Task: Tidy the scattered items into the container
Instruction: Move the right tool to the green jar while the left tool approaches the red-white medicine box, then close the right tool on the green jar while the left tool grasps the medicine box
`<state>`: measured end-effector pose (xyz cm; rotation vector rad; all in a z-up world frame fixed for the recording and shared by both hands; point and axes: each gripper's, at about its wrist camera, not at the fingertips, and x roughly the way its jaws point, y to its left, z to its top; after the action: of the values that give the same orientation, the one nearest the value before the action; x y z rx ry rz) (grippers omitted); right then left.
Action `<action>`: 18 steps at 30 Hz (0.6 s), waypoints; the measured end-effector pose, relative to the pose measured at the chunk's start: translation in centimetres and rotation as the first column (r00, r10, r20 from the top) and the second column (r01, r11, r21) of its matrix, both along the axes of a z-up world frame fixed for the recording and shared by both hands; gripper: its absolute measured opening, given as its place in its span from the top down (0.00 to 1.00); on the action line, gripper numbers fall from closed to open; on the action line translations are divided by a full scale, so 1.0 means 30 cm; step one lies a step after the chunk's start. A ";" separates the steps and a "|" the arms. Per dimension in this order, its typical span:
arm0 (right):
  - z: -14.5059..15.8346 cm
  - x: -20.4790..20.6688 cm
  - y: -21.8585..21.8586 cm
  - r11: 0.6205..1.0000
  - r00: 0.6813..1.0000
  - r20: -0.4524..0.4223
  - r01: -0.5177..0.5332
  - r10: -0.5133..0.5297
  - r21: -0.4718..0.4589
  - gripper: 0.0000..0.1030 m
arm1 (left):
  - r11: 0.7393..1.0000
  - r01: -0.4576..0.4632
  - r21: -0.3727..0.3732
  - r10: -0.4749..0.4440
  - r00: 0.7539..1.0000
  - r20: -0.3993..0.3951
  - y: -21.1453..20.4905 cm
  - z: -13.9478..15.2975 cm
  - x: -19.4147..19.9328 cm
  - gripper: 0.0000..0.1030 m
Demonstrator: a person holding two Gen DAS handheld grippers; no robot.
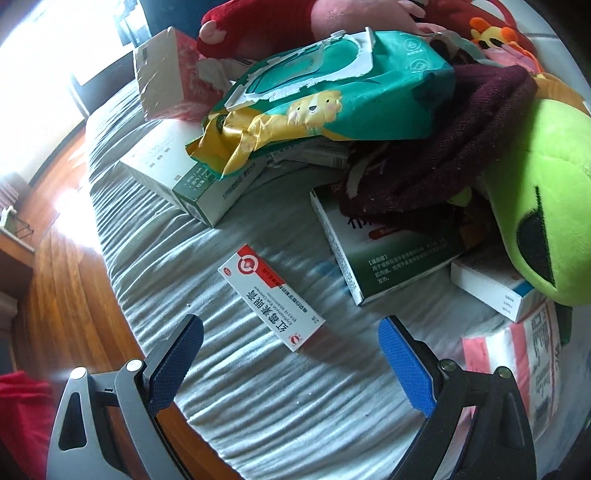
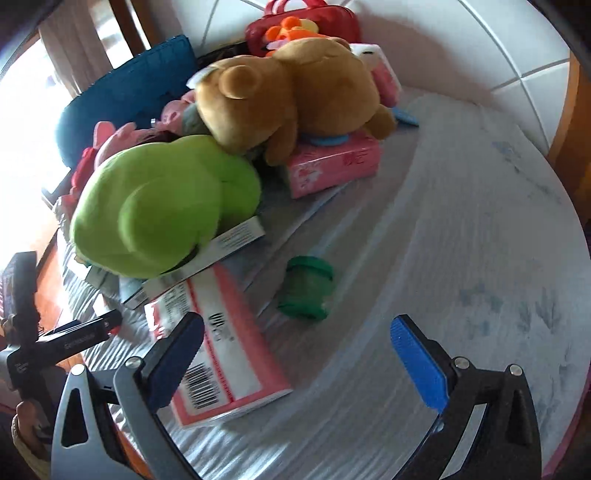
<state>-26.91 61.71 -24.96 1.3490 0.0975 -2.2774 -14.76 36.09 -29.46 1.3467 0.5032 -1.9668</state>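
A: Hovering over the bed sheet [image 1: 258, 398], the left gripper [image 1: 291, 332] has its blue-padded jaws spread wide with nothing between the pads. Just ahead of the fingertips lies a small red-and-white ointment box [image 1: 271, 297], flat on the sheet, set at a slant, touching neither finger.

B: And the right gripper [image 2: 297, 334]?

A: Also spread wide, nothing pinched. A small green jar [image 2: 306, 291] lies on its side on the sheet just beyond the gap, nearer the middle than either finger. The near finger overlaps a pink-and-white tissue pack [image 2: 218, 354] in this view; whether it touches I cannot tell.

B: Further out, left view?

A: A green-and-white medicine box [image 1: 384, 258] sits beyond the ointment box, partly under a dark maroon knitted item [image 1: 443, 155]. A green wet-wipes pack [image 1: 332, 103] with a torn flap rests on top of more white boxes [image 1: 184, 173]. A lime-green plush [image 1: 535, 206] lies at the right edge over a blue-and-white box [image 1: 491, 291].

B: Right view?

A: The same lime-green plush leans on flat boxes, with a brown teddy bear [image 2: 295, 96] behind it, resting on a pink tissue box [image 2: 332, 166]. A red bag [image 2: 306, 22] sits at the far end near the headboard, with an orange-and-yellow toy at it. A teal cushion [image 2: 125, 96] stands at the left.

B: Container?

A: Cannot identify one for certain.
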 end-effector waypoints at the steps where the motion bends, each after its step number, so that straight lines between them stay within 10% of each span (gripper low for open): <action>1: -0.019 -0.029 0.000 1.000 1.000 0.021 -0.010 0.010 0.007 0.04 | 1.000 -0.022 -0.001 0.022 1.000 0.006 0.000 -0.012 0.000 0.06; 5: -0.089 -0.101 -0.023 0.998 0.995 0.087 -0.060 0.058 0.020 0.39 | 0.996 -0.083 0.007 0.083 0.996 0.031 -0.018 -0.052 -0.031 0.06; 18: -0.181 -0.127 -0.138 0.987 0.986 0.102 -0.142 0.134 0.078 0.39 | 0.986 -0.163 0.030 0.165 0.985 -0.054 -0.078 -0.036 0.030 0.03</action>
<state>-30.71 57.57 -30.37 1.4465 0.2504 -2.1111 -13.85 33.76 -30.54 1.2271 0.6468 -1.8731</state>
